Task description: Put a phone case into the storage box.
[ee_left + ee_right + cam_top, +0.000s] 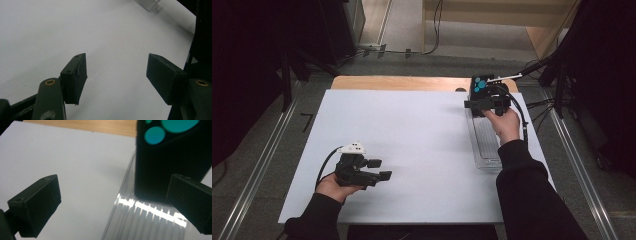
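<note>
High view: my right gripper (pixel 484 104) reaches, jaws apart, for the black box with teal dots (pixel 480 86) standing at the far end of the clear ribbed plastic tray (pixel 486 147); nothing gripped yet. My left gripper (pixel 378 169) waits open over the white tabletop (pixel 412 145).

The box (pixel 480 85) at two o'clock is black with turquoise round spots, and it stands on a clear ribbed tray (pixel 484 142). The worktop (pixel 412 140) is white, with a light wood strip at twelve o'clock. Both hand-held grippers are black, the left hand-held gripper (pixel 379 169) with a grey plate on top.
</note>
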Action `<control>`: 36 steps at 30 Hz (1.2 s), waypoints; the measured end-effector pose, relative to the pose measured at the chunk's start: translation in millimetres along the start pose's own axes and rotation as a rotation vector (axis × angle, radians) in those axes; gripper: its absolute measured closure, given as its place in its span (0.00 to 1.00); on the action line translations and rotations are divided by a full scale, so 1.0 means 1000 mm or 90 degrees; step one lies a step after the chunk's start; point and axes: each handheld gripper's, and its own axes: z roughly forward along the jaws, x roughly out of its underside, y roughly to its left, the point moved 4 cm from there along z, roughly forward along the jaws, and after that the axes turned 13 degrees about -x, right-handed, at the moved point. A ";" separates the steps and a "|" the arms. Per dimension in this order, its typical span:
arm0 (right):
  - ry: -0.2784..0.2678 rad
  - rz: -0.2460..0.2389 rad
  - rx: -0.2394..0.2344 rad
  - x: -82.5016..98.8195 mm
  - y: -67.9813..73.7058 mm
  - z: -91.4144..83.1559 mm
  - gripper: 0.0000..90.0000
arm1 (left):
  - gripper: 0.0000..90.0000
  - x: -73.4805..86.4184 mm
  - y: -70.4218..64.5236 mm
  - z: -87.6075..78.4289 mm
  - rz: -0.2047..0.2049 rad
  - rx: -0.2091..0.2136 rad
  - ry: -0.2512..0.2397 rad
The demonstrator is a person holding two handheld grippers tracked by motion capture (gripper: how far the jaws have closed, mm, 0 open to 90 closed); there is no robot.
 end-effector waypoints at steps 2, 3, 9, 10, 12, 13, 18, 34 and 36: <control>0.004 -0.010 -0.004 0.002 0.006 0.001 0.00 | 0.37 0.000 0.000 0.000 0.000 0.000 0.000; 0.005 -0.013 -0.007 0.002 0.009 0.001 0.00 | 0.37 0.000 0.001 0.000 0.000 0.002 0.000; 0.007 -0.036 -0.030 0.007 0.026 0.001 0.00 | 0.37 -0.001 0.002 0.000 0.001 0.002 -0.002; 0.008 -0.045 -0.032 0.008 0.029 0.000 0.00 | 0.37 -0.001 0.002 0.000 0.001 0.001 -0.002; 0.011 -0.054 -0.041 0.009 0.035 0.000 0.00 | 0.37 -0.002 0.002 -0.001 0.000 0.002 -0.003; 0.009 -0.059 -0.047 0.009 0.038 0.000 0.00 | 0.37 -0.002 0.002 -0.001 0.000 0.002 -0.004; 0.019 -0.076 -0.086 0.017 0.053 0.005 0.00 | 0.37 -0.002 0.004 -0.001 0.001 0.004 -0.002; 0.067 -0.119 -0.150 0.045 0.082 0.020 0.18 | 0.37 -0.004 0.006 -0.002 0.003 0.011 -0.004; 0.070 -0.121 -0.151 0.048 0.085 0.018 0.21 | 0.37 -0.004 0.006 -0.003 0.003 0.012 -0.005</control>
